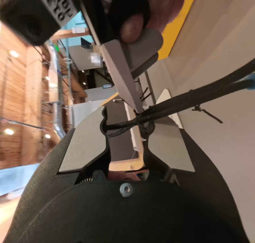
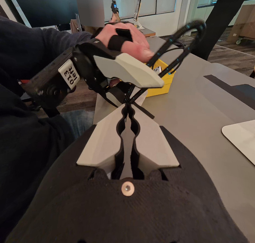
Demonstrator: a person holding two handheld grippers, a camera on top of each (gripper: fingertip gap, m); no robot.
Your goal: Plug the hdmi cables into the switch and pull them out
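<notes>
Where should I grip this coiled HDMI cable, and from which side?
Likely the bunched neck of the HDMI cable, just above the tie the right gripper pinches. Strands run parallel there; come across them from the left. The far loop splays.

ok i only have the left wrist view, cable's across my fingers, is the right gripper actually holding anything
Observer: Yes. The right gripper is nearly shut, its tips pinching a thin black strand at the cable bundle.
Operator: where does the rest of the cable go
Observer: It arcs up past the left gripper, then runs down to a yellow bin.
Operator: switch anywhere
Observer: None that I can make out. Only a white pad lies on the table.
</notes>
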